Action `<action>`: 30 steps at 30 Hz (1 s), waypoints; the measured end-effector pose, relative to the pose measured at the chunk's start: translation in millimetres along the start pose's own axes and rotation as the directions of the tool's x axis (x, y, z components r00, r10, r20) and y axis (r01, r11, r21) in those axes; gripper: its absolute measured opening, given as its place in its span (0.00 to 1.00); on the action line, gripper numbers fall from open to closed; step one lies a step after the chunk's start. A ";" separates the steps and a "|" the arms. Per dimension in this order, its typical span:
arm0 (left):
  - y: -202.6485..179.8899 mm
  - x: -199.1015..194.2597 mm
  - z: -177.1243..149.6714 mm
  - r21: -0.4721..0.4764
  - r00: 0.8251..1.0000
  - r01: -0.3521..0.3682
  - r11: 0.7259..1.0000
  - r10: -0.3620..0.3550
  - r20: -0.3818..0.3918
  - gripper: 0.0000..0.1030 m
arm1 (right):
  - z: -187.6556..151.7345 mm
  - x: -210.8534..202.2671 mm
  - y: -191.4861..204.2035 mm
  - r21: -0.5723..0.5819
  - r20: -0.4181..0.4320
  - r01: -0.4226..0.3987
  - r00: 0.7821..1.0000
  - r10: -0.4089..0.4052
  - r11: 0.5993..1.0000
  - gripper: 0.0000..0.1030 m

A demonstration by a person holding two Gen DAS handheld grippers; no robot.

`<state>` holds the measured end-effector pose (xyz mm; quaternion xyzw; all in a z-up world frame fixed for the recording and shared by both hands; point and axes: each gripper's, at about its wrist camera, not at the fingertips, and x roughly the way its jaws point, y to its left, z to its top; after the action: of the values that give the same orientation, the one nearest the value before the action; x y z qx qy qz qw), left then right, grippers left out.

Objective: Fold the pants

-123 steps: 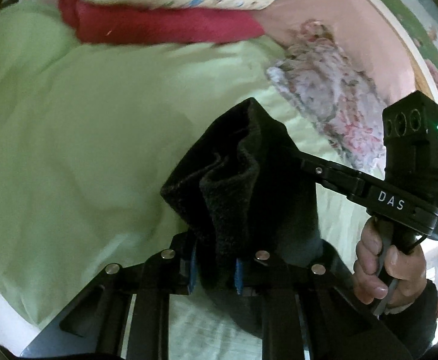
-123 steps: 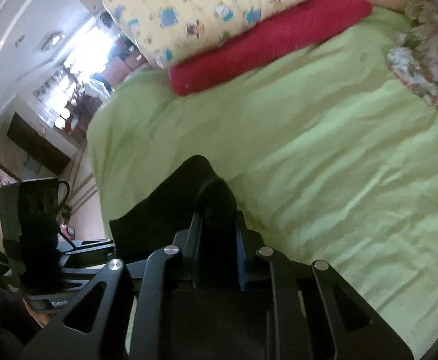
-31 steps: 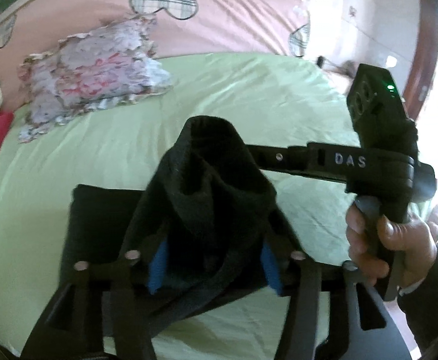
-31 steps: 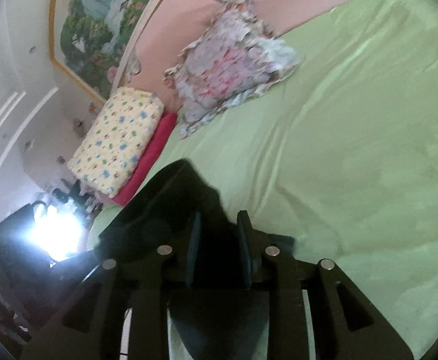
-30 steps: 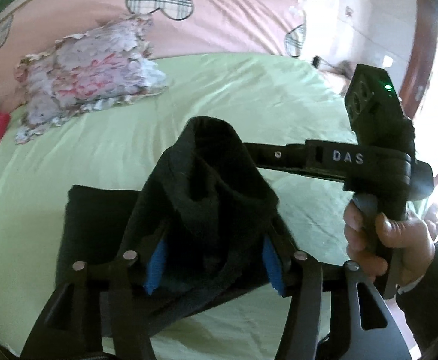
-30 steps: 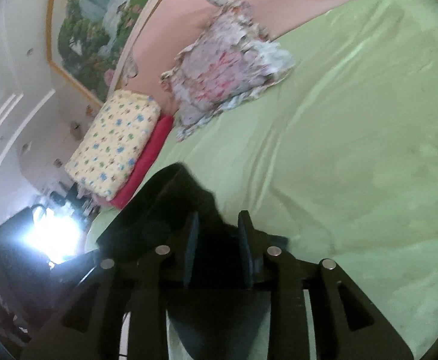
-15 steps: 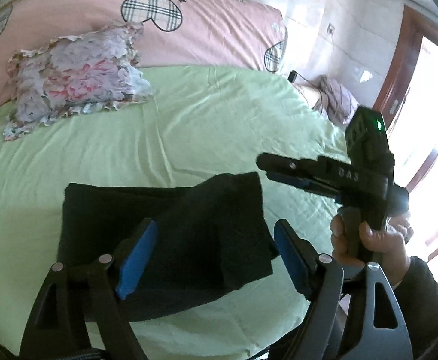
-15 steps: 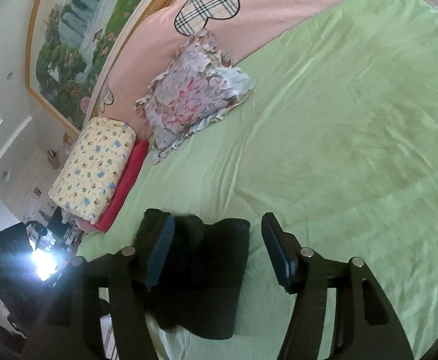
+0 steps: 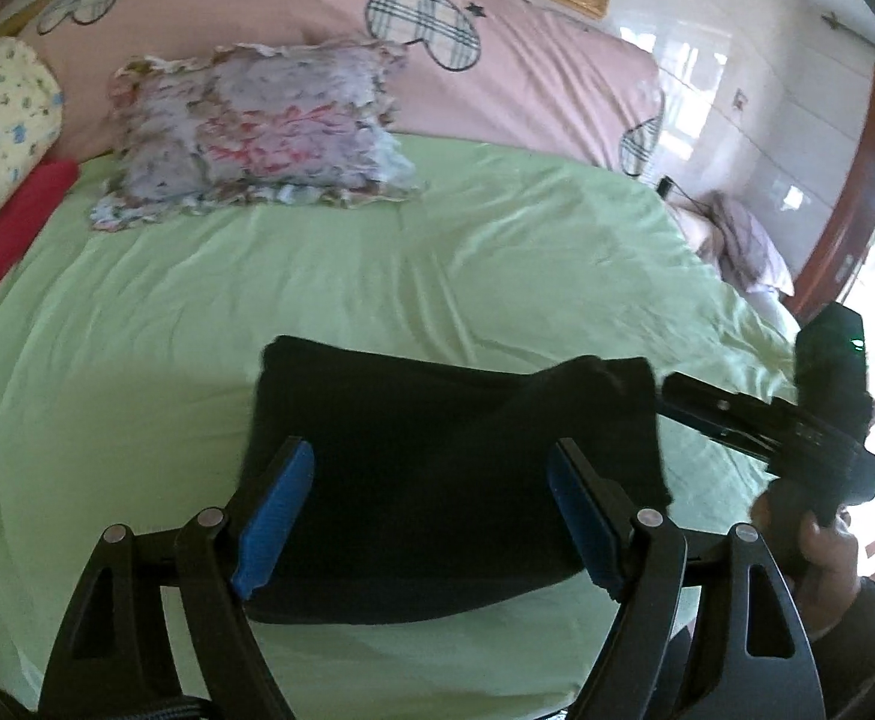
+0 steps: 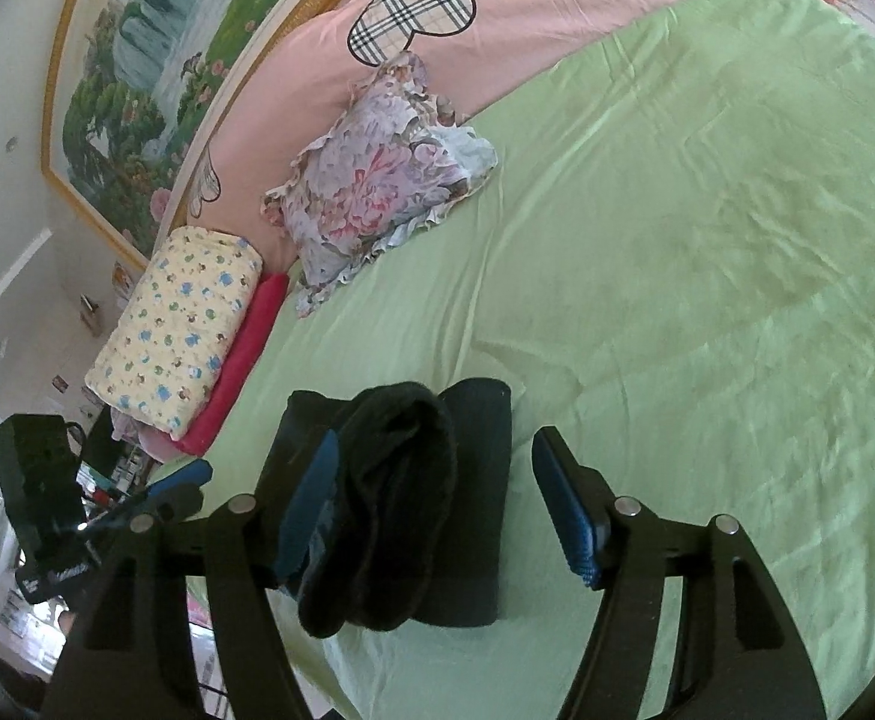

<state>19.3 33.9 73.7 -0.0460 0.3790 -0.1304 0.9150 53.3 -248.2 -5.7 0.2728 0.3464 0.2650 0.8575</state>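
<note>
On the green sheet, folded pants lie lengthwise left-to-right

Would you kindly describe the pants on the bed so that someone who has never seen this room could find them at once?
Start from the green bedsheet that covers the bed. Near its front edge, far from the floral cushion by the pink headboard, lie the pants, folded into a squarish bundle. They are the only black item on the sheet; everything else there is pale or brightly patterned.

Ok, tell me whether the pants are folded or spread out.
Folded: the black pants lie as a compact layered rectangle on the green sheet, one end bunched up.
</note>
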 end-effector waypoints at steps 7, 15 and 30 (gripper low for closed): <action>11.2 -1.0 -5.1 0.003 0.996 -0.084 0.997 0.084 0.009 0.79 | -7.3 -2.0 21.2 -0.067 -0.002 0.057 0.998 -0.057 0.996 0.74; 33.1 4.4 -9.7 -0.031 0.988 -0.152 0.988 0.152 -0.010 0.80 | -17.5 6.7 48.1 -0.176 -0.018 0.136 0.990 -0.142 0.975 0.80; 73.7 13.6 -15.9 -0.088 0.965 -0.262 0.961 0.260 -0.038 0.80 | -22.9 27.1 46.6 -0.146 -0.067 0.162 0.983 -0.173 0.976 0.80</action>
<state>32.3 101.3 39.7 -0.0362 0.3991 0.0085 0.9162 40.8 -191.1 -1.5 0.1710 0.3826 0.2259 0.8794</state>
